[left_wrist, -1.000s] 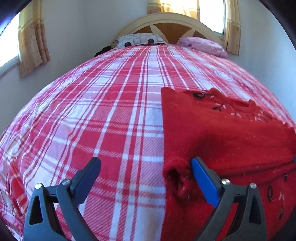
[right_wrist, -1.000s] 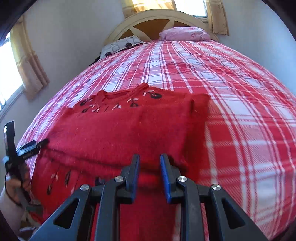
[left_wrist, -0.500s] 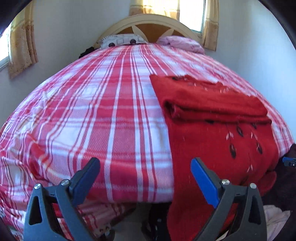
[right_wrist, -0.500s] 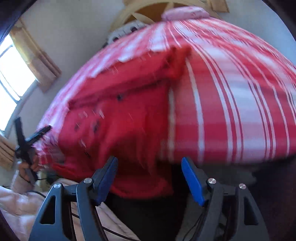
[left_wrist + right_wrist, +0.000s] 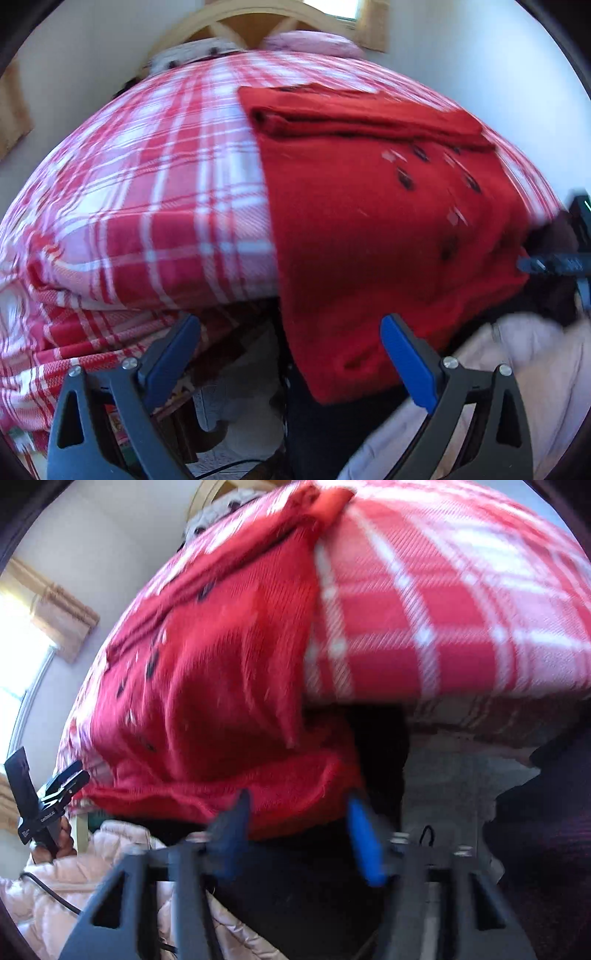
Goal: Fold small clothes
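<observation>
Both claws gaping, red sweater (image 5: 362,236) unheld

A bed (image 5: 147,206) covered by a red and white plaid blanket (image 5: 443,602) is seen filling most of both views. A curved wooden headboard (image 5: 236,26) is set against a pale wall (image 5: 85,62), and two pillows are laid below it, a patterned one (image 5: 192,53) and a pink one (image 5: 310,40). Bright daylight is admitted through a window (image 5: 18,657) hung with tan curtains (image 5: 62,616).
</observation>
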